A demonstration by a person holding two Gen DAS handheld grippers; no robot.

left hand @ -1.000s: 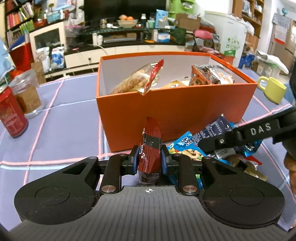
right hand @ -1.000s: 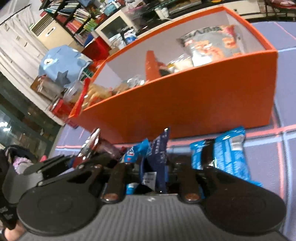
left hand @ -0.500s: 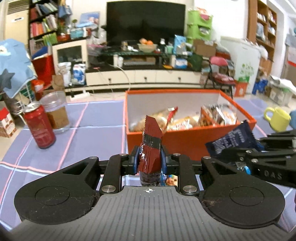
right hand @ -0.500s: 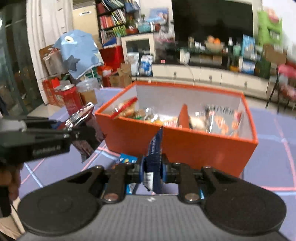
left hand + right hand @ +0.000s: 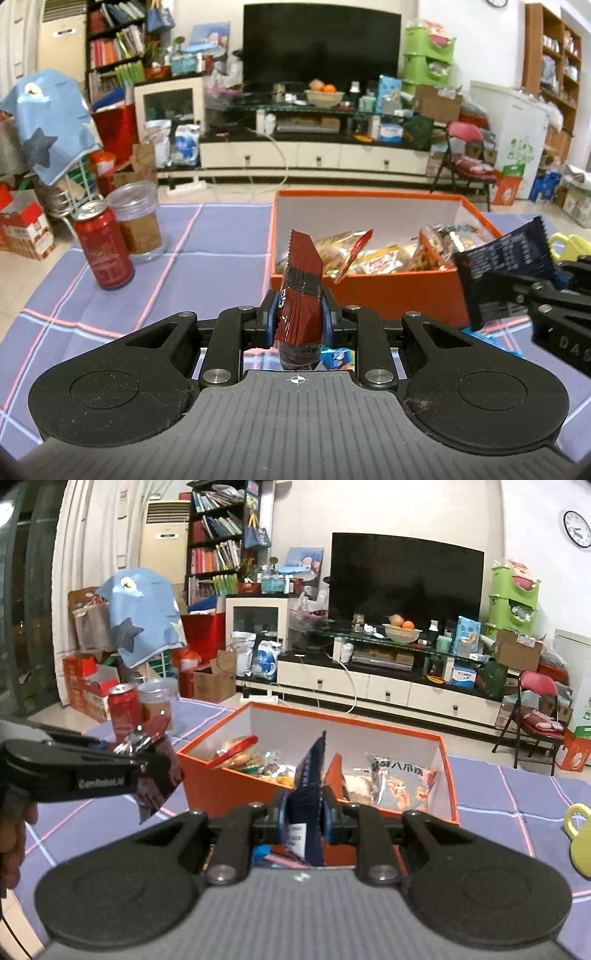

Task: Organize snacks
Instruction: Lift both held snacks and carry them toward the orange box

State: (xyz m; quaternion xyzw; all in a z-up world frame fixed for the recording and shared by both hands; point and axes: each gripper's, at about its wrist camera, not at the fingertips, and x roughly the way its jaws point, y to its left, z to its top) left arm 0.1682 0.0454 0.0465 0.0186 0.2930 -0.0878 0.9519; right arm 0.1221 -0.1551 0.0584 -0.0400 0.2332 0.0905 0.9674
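Left gripper [image 5: 298, 320] has its jaws clamped on a dark red pack [image 5: 300, 291], held upright w/ the crimped top edge pointing up; seen from the right wrist cam the same pack [image 5: 157, 775] hangs off the left gripper [image 5: 147, 766] at the left edge, above the cloth, short of the box. Right gripper [image 5: 304, 818] has jaws closed on a navy pack [image 5: 308, 797], held edge-on & upright, a white label low on its side; in the left cam that navy pack [image 5: 506, 266] sticks up from the right gripper [image 5: 532, 291] by the box's right front corner. Both packs are in the air, in front of the orange box [image 5: 369, 291], not in it. Box [image 5: 221, 790] sits open on a lilac cloth [image 5: 207, 236] w/ pink grid lines, white inside, an orange divider [image 5: 334, 773] splitting it into 2 bays. Left bay holds a clear cookie bag w/ red edge [image 5: 236, 751] plus small mixed wrappers; right bay holds a silver-orange bag [image 5: 400, 781] w/ printed characters, lying against the far-right wall. A blue cookie pack [image 5: 338, 357] lies on the cloth just under the left gripper, mostly hidden. Off to the left, well apart from the box: red can [image 5: 104, 249] upright, a clear jar [image 5: 138, 221] just behind it, touching or not I can't tell. Yellow mug [image 5: 580, 836] at the right edge of the cloth. TV [image 5: 404, 578] & cluttered shelves in the background.
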